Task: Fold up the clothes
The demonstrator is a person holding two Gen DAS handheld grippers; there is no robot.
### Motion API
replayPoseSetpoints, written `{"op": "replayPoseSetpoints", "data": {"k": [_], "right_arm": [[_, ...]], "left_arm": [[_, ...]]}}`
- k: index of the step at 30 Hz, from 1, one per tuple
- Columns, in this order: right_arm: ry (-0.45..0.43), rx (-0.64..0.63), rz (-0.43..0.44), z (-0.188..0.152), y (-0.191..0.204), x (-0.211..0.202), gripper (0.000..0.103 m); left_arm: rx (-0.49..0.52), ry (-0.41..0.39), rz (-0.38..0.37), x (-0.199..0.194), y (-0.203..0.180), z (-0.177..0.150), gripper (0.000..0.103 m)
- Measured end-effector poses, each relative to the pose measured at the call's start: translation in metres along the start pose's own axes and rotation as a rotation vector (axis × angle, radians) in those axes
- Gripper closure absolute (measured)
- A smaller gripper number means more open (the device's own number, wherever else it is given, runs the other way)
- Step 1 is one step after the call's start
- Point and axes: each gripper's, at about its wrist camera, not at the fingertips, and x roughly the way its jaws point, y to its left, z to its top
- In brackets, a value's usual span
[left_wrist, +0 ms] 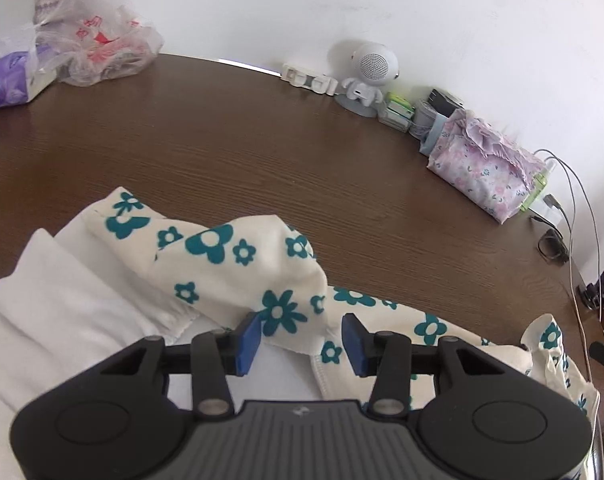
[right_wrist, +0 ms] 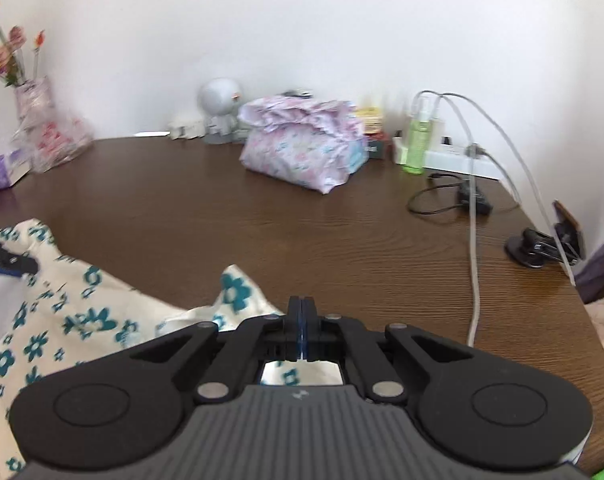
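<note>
Nearest, the left claw (left_wrist: 301, 338) stands part open above the flower-print garment (left_wrist: 238, 264), its blue pads (left_wrist: 251, 340) clear of the cloth and gripping nothing, apparently poised to take a fresh hold. The right claw (right_wrist: 301, 330) has its pads pressed together; whether a thin edge of fabric is pinched between them cannot be told. The garment lies rumpled at the near edge of the desk (left_wrist: 262, 140), partly over white cloth (left_wrist: 62, 320), judged early in folding. Farther back, a floral pouch (right_wrist: 302, 152) and cables (right_wrist: 472, 220) sit near the wall, leaving folding room.
</note>
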Motion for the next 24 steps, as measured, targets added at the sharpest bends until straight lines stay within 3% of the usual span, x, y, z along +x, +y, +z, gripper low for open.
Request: {"op": "replayPoseSetpoints", "data": {"k": [2, 3, 4, 5, 7, 9, 11, 12, 13, 14, 16, 19, 22, 24], "right_arm": [[0.018, 0.005, 0.073, 0.001, 0.003, -0.003, 0.096], [0.033, 0.005, 0.174, 0.0, 0.01, -0.002, 0.084], [0.049, 0.008, 0.259, -0.001, 0.016, 0.0, 0.066], [0.065, 0.023, 0.288, -0.001, 0.022, 0.007, 0.06], [0.109, 0.106, 0.295, 0.002, 0.024, 0.031, 0.06], [0.169, 0.249, 0.316, 0.001, 0.013, 0.058, 0.061], [0.161, 0.358, 0.356, 0.0, 0.003, 0.069, 0.064], [0.13, 0.394, 0.381, -0.003, -0.001, 0.07, 0.069], [0.099, 0.429, 0.405, -0.005, -0.004, 0.07, 0.086], [0.067, 0.464, 0.429, -0.007, -0.007, 0.07, 0.097], [-0.002, 0.514, 0.47, -0.011, -0.013, 0.068, 0.101], [-0.152, 0.35, 0.423, -0.011, -0.003, 0.033, 0.102], [-0.141, 0.077, 0.191, -0.019, 0.023, 0.013, 0.103], [-0.059, 0.037, 0.159, -0.024, 0.027, 0.016, 0.103]], "left_arm": [[0.059, -0.024, -0.051, -0.012, -0.012, -0.003, 0.057], [0.094, -0.035, -0.082, -0.018, -0.019, -0.005, 0.056], [0.122, -0.03, -0.092, -0.018, -0.026, -0.007, 0.056], [0.15, -0.025, -0.101, -0.018, -0.034, -0.009, 0.056], [0.156, -0.035, -0.099, -0.011, -0.041, -0.01, 0.056], [0.146, -0.033, -0.102, 0.002, -0.043, -0.006, 0.056], [0.136, -0.018, -0.099, 0.016, -0.045, -0.001, 0.056], [0.133, -0.001, -0.087, 0.024, -0.046, 0.001, 0.056], [0.131, 0.015, -0.081, 0.031, -0.045, 0.001, 0.056], [0.13, 0.002, -0.084, 0.033, -0.044, 0.0, 0.056], [0.15, -0.026, -0.08, 0.033, -0.044, -0.004, 0.056], [0.2, -0.048, -0.062, 0.033, -0.047, -0.01, 0.056], [0.256, -0.071, -0.029, 0.033, -0.053, -0.016, 0.056], [0.298, -0.085, -0.005, 0.033, -0.058, -0.02, 0.056]]}}
